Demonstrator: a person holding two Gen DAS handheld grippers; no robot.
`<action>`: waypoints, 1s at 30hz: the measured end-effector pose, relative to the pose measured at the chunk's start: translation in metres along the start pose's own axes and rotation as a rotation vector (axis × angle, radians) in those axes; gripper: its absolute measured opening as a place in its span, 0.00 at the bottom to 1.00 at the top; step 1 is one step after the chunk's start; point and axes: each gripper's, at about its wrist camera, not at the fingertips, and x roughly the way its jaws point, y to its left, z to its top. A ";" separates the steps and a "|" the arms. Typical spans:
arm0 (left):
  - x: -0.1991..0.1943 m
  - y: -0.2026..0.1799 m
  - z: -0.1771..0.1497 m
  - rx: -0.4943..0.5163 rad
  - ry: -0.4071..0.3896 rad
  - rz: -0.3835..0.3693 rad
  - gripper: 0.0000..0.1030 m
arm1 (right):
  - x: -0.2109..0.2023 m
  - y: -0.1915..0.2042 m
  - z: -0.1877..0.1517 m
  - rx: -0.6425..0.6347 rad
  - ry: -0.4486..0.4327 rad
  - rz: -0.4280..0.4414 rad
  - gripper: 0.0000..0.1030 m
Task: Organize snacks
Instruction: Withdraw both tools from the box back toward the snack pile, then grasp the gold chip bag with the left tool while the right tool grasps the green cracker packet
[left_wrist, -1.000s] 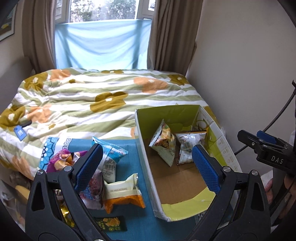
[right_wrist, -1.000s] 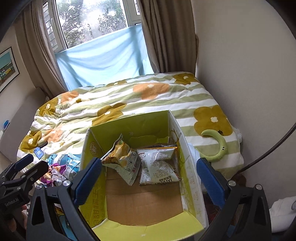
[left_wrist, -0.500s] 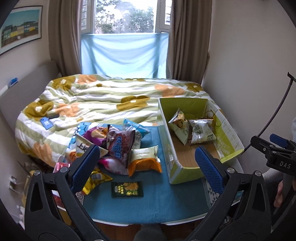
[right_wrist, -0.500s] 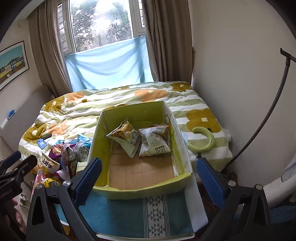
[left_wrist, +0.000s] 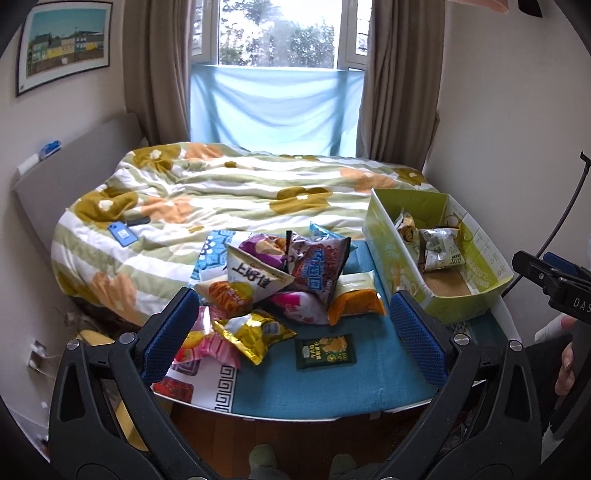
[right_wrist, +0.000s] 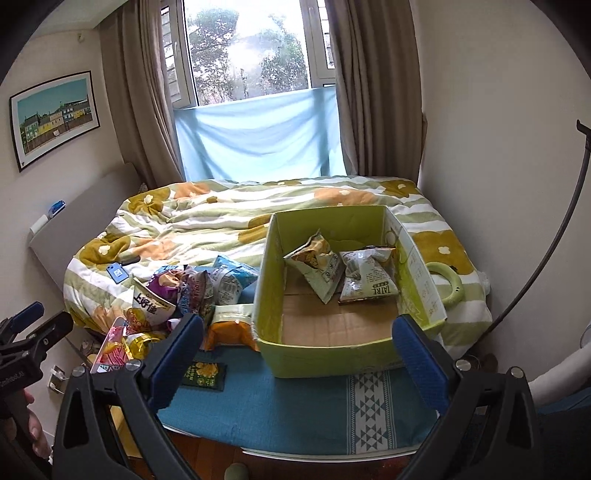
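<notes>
1. Snack bags (left_wrist: 280, 280) lie in a loose heap on the blue cloth (left_wrist: 332, 384) that covers the low table at the foot of the bed; we see purple, white, pink, orange and gold packets overlapping one another.
2. One small dark green packet (left_wrist: 325, 351) lies flat on the cloth, apart from the heap and nearer to us.
3. To the right of the heap stands the green cardboard box (right_wrist: 325, 354), its top open; the orange-and-white bag (right_wrist: 231, 326) touches its left wall.
4. Inside the box we count two bags leaning at the far end: a yellow-printed one (right_wrist: 316, 264) and a silver one (right_wrist: 367, 275) just beside it. The near part of the box floor is bare cardboard.
5. Our left gripper (left_wrist: 295, 332) hangs above the near edge of the heap with its blue pads spread wide and nothing between them.
6. Our right gripper (right_wrist: 297, 354) hangs in front of the box, jaws equally wide apart, gripping nothing.
7. Behind the table lies the flowered duvet (left_wrist: 229, 192).
</notes>
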 end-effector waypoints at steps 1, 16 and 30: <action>0.002 0.009 0.000 0.005 0.006 -0.005 0.99 | 0.002 0.008 0.000 0.003 -0.002 0.003 0.99; 0.108 0.066 -0.008 0.241 0.179 -0.173 0.99 | 0.070 0.113 -0.020 0.038 0.139 -0.013 0.99; 0.208 0.040 -0.065 0.528 0.255 -0.254 0.86 | 0.166 0.140 -0.089 0.074 0.310 -0.091 0.99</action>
